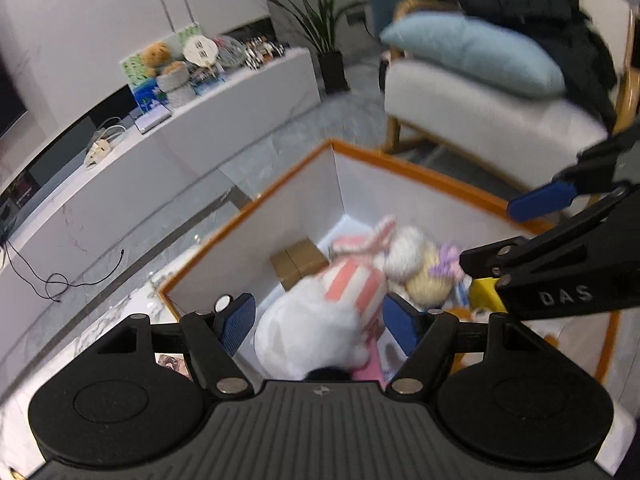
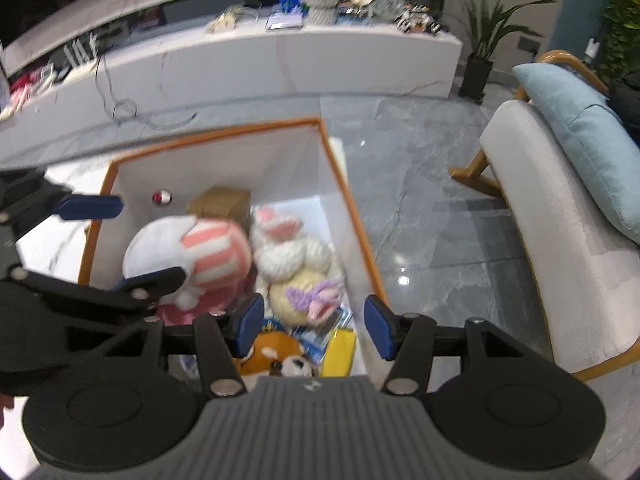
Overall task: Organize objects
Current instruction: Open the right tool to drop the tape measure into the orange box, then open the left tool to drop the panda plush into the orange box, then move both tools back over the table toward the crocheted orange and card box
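Observation:
A white storage box with an orange rim stands on the floor, with soft toys inside. A white plush with pink stripes lies in it beside a white knitted bunny and a yellow knitted doll with a purple bow. My left gripper hovers open above the striped plush, its pads clear of it. My right gripper is open over the box's near end, with nothing between its pads. A brown carton, a small red-and-white ball and an orange plush also lie inside.
An armchair with a blue cushion stands right of the box. A long white TV bench with toys and clutter runs behind it. A potted plant stands at its end. A black cable lies on the grey tiles.

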